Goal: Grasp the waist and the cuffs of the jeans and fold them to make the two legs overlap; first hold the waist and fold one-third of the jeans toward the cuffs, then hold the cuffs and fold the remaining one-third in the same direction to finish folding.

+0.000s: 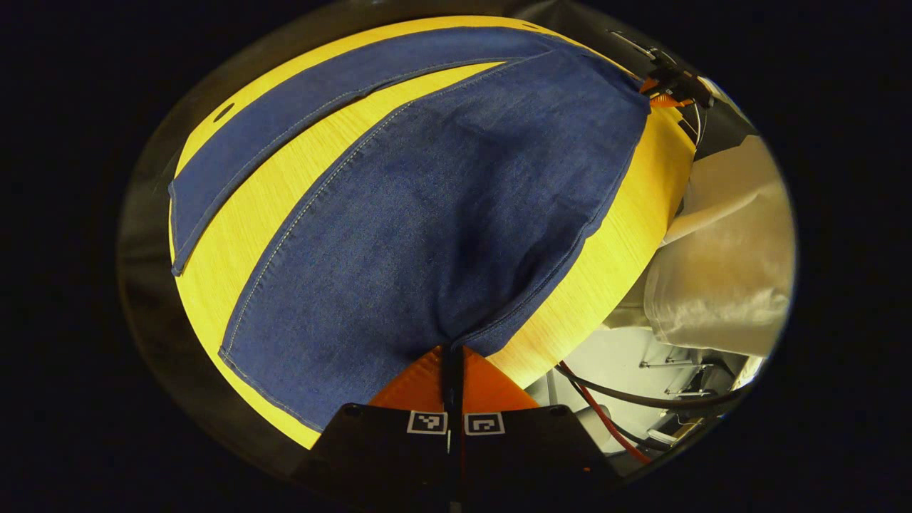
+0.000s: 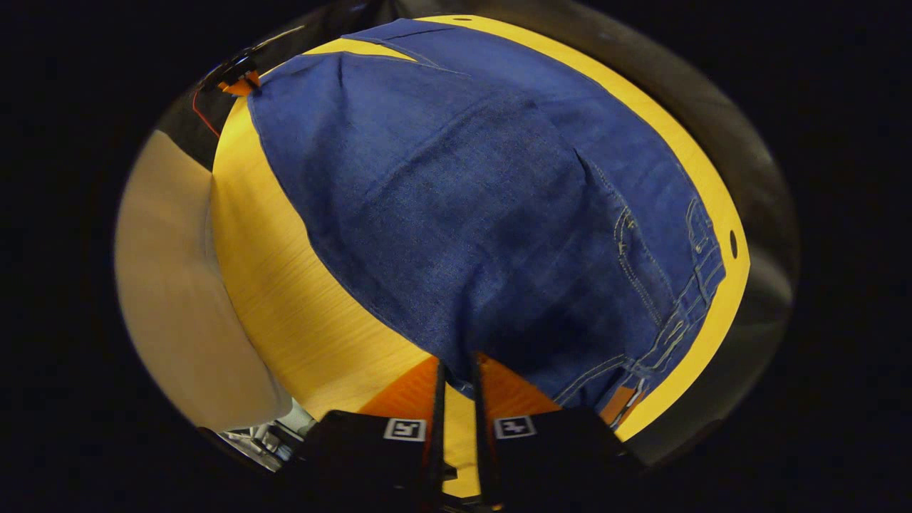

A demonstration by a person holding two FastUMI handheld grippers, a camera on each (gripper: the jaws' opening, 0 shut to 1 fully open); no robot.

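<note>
- The left gripper (image 1: 453, 356) sits low at the near edge of the yellow wood-grain bench (image 1: 285, 206), pointing across it; its fingers (image 1: 420, 388) are pressed together on a pinched edge of the dark blue denim jeans (image 1: 442, 214), the cloth gathering to a point right between them.
- From that pinch one trouser leg fans out wide over the bench; the other leg (image 1: 299, 107) lies apart as a narrow strip farther off, with bare bench between the two.
- In the left gripper view the right gripper (image 1: 666, 82) shows far off at the jeans' opposite corner, beside a pale sleeve (image 1: 727, 271).
- The right gripper (image 2: 456, 377) also sits low at the bench (image 2: 285, 299) edge; its fingers (image 2: 499, 392) stand a narrow gap apart, with the hem of the jeans (image 2: 463, 199) reaching down between them. Whether both press on the cloth, I cannot tell.
- The waistband with belt loops (image 2: 684, 313) lies to the right of those fingers, along the bench's far edge.
- In the right gripper view the left gripper (image 2: 235, 78) holds the far corner.
</note>
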